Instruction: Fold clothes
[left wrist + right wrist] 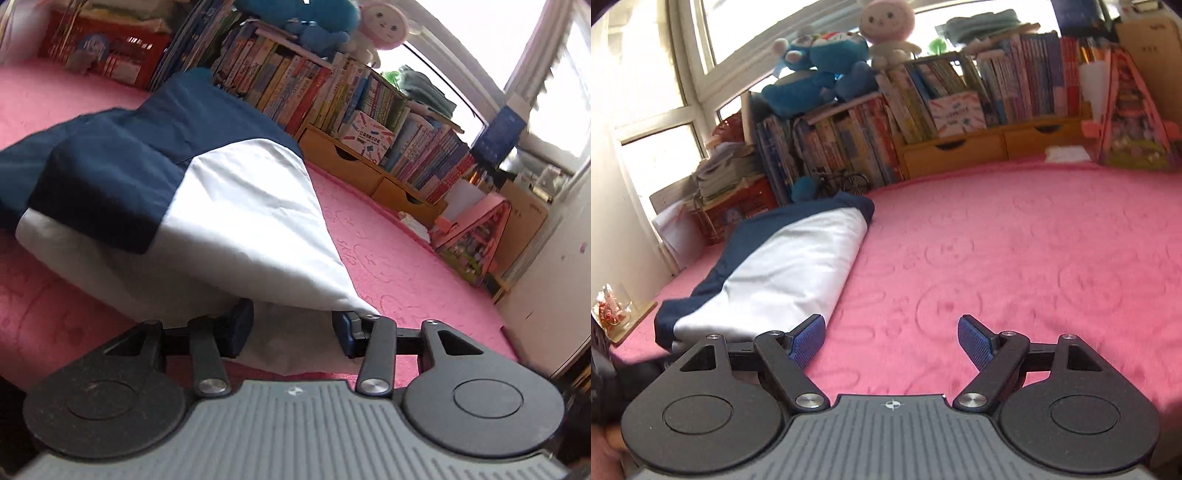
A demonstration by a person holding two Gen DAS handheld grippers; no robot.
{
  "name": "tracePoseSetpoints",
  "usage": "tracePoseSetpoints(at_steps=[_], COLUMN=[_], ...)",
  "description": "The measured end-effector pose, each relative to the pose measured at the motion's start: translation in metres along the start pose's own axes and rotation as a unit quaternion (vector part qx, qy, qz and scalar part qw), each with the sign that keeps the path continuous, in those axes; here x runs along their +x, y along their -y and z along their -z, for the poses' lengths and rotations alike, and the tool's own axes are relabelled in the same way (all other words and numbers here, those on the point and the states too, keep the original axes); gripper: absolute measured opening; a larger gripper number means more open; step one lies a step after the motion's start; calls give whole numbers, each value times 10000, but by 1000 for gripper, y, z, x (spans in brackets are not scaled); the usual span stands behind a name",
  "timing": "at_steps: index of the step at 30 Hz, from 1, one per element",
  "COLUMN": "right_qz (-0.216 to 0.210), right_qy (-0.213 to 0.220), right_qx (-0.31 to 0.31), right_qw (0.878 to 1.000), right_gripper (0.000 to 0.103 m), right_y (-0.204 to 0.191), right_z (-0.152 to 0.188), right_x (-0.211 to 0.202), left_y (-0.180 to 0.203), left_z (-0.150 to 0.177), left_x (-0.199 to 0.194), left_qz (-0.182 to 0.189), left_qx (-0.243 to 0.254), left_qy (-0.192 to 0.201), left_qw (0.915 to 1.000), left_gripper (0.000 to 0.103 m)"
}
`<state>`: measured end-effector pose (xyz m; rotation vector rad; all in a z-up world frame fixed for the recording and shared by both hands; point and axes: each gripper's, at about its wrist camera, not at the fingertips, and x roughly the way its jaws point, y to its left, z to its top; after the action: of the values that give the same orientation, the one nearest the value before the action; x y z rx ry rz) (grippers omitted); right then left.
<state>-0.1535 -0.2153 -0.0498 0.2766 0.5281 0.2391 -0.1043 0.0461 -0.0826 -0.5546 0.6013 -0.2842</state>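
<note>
Pink bedspread (1015, 258) carries a navy-and-white garment (221, 206), its white hem lying between the left gripper's (291, 328) spread jaws, while the right gripper (892, 339) gapes empty.

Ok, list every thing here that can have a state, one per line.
navy and white garment: partly folded, lying on the pink blanket.
left claw: jaws apart, white hem between them, pads not visibly pressing.
right claw: open, nothing between the jaws, over bare blanket beside the garment.
wooden drawers: both shut.
blue plush: lying atop the books.
pink plush: sitting upright.
</note>
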Motion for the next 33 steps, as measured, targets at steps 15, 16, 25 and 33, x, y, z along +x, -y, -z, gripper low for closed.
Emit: tracePoseSetpoints(at_steps=[15,16,25,33], right_qz=[-299,-217,533,1008], right_qy=[522,614,1255,1297], right_qx=[-68,-11,-191,-546], right_qw=[9982,9979,9905,9849], right_gripper=[77,77,78,47], right_y=[-78,-79,-99,-108], right_z=[45,47,66,60], right_x=[43,43,61,85], left_y=[-58,-58,-61,-74], left_z=[-37,-38,-59,-51], left_x=[-16,-12,-29,-42], left_qz=[180,82,201,-274], left_qx=[-1911,-1925,-1548,-1343], left_qy=[726,763,1626,1764], left_qw=[9787,9783,9743,9747], left_gripper=[69,66,11,11])
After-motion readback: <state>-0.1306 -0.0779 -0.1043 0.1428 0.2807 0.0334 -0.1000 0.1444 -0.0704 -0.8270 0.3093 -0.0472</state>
